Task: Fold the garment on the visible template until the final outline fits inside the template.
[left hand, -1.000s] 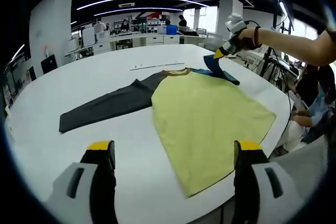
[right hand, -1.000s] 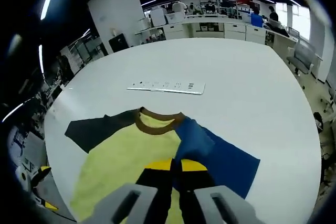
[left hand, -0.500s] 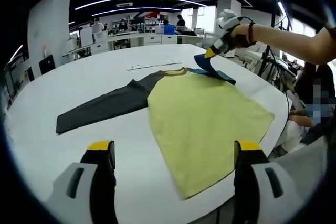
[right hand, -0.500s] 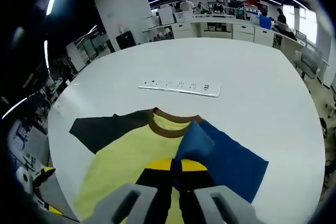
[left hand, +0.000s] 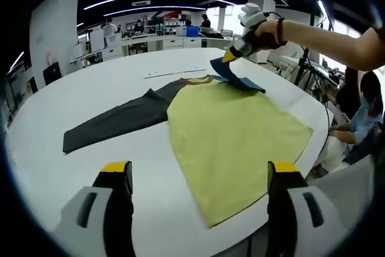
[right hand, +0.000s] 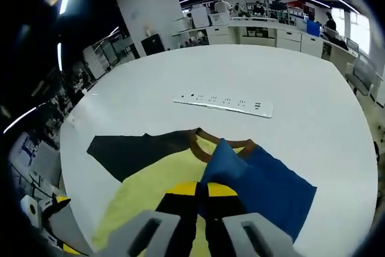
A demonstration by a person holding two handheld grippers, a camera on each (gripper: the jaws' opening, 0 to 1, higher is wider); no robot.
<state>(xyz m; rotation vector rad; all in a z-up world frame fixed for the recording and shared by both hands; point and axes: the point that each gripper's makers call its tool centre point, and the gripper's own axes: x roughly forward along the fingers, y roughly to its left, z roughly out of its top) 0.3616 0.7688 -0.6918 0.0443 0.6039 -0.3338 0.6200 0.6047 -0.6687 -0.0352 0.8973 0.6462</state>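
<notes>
Right gripper (right hand: 201, 189) pinched tight on the shirt's blue sleeve (right hand: 255, 182), lifted; left gripper (left hand: 201, 176) gapes wide, empty, over the white table (left hand: 90, 94); right view adds a power strip (right hand: 224, 101).

The left gripper (left hand: 201, 176) hangs with jaws wide apart above the white table (left hand: 108, 91). Ahead of them lies the yellow garment (left hand: 234, 130); beyond it, the right gripper (left hand: 231, 55) pinches its blue sleeve (left hand: 237, 78) aloft.
</notes>
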